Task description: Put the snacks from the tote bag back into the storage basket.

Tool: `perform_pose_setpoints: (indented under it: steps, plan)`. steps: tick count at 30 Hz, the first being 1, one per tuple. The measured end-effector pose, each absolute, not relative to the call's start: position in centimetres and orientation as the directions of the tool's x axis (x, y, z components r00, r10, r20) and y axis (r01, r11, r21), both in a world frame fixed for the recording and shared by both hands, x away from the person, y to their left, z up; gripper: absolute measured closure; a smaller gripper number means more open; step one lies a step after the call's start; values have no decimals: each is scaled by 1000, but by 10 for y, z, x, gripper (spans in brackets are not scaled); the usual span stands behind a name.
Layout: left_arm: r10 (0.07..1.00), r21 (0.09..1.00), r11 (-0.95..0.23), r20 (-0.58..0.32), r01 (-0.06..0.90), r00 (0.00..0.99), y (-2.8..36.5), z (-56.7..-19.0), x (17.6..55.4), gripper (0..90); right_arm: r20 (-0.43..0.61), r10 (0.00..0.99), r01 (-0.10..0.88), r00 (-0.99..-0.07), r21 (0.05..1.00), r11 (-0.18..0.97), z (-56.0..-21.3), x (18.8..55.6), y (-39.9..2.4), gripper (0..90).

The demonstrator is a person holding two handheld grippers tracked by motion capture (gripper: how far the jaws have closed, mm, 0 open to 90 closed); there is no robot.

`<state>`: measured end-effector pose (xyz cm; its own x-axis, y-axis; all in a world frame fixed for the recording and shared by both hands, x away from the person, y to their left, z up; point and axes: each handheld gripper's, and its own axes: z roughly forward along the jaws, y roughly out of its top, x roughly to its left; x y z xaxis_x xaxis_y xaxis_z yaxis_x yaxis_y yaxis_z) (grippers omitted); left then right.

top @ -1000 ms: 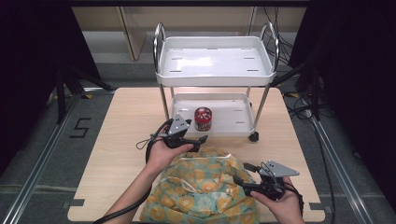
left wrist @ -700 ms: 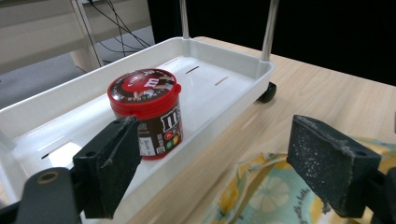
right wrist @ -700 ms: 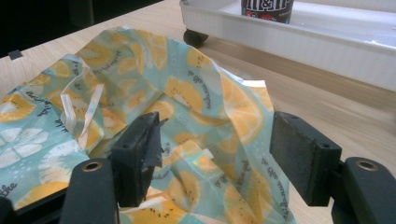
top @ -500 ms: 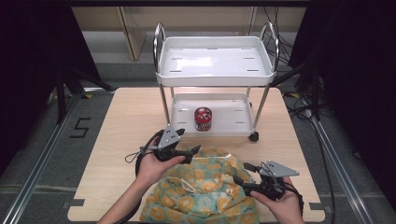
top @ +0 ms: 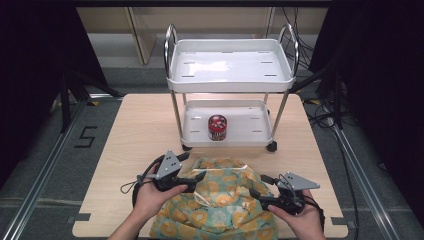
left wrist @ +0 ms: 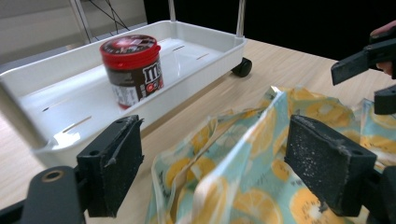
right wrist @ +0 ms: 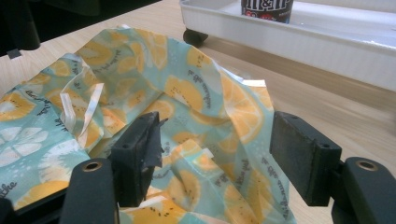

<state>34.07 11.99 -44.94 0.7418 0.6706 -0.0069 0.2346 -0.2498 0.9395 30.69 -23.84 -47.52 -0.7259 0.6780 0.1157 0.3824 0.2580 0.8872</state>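
Flanking fabric bag [top: 220, 205] | left gripper [top: 196, 176] gaping | right gripper [top: 256, 196] gaping | candy jar [top: 217, 127] in cart [top: 200, 125]

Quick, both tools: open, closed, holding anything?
Left tool: open, fruit-print fabric bag between its jaws, ungripped.
Right tool: open over the bag, holding nothing.

Printed cloth bag [top: 220, 205], matt pale wood table [top: 135, 130], glossy white plastic cart [top: 230, 67] on shiny metal posts.

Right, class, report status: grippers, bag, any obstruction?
Left gripper open at bag edge. Right gripper open, bag between jaws. Cart beyond, not blocking.
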Motion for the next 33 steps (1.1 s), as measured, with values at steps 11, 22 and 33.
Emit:
perform_pose_setpoints:
  steps: [11,22,33]
  plan:
    - [692,941,-240,-7,238,722,147,-455,316,182,91,683,367,-724,890,270,-475,308,-239,347]
    - [705,933,-231,-34,275,708,164,-478,293,181,91,682,364,-725,892,267,-476,307,-237,347]
    - [728,944,-162,-83,288,681,174,-495,284,150,132,695,407,-707,880,246,-475,304,-237,347]
